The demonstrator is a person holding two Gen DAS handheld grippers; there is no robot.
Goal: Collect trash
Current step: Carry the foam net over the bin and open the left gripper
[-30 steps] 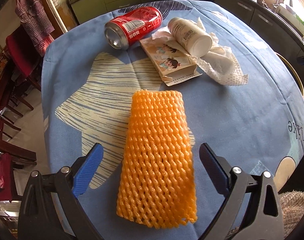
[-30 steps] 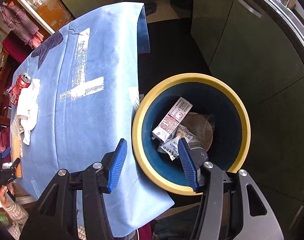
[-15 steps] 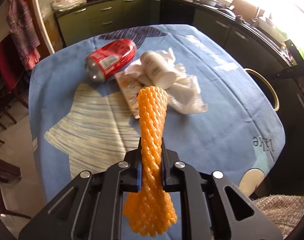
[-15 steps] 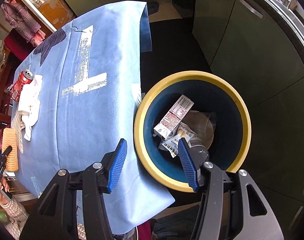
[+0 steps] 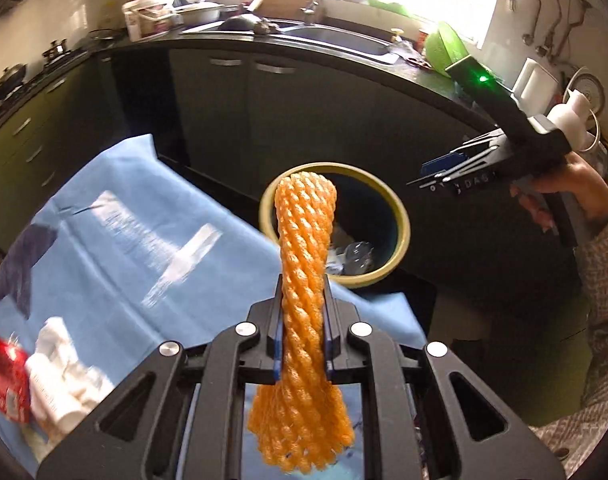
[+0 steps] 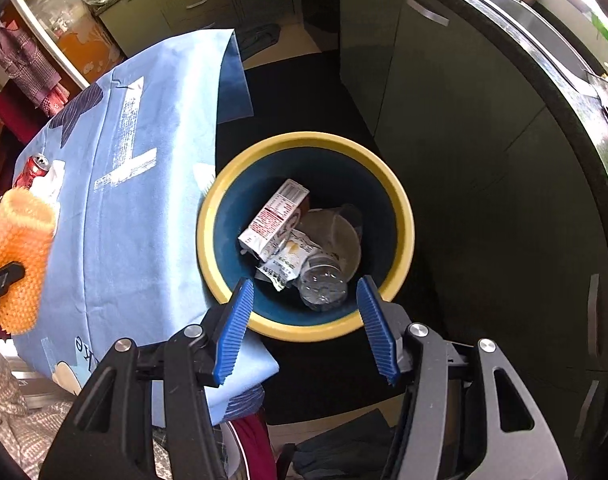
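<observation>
My left gripper (image 5: 303, 320) is shut on an orange foam net (image 5: 304, 240), which hangs pinched at its middle in the air above the table edge. Beyond it on the floor stands a blue bin with a yellow rim (image 5: 388, 208). In the right wrist view my right gripper (image 6: 304, 320) is open and empty above that bin (image 6: 404, 216), which holds a carton (image 6: 276, 216) and a clear bottle (image 6: 324, 284). The foam net (image 6: 22, 248) shows at the left edge. A red can (image 5: 8, 384) and a white bottle (image 5: 52, 380) lie on the table.
The blue tablecloth (image 6: 136, 220) hangs over the table edge next to the bin. Dark green cabinets (image 6: 464, 120) and a counter with a sink (image 5: 336, 40) stand close behind the bin. A hand (image 5: 576, 184) holds the right gripper. Crumpled tissue (image 6: 48, 184) lies by the can.
My left gripper shut on the foam net, lifted it off the table and swung right toward the bin. The right gripper shifted a little over the bin, still open.
</observation>
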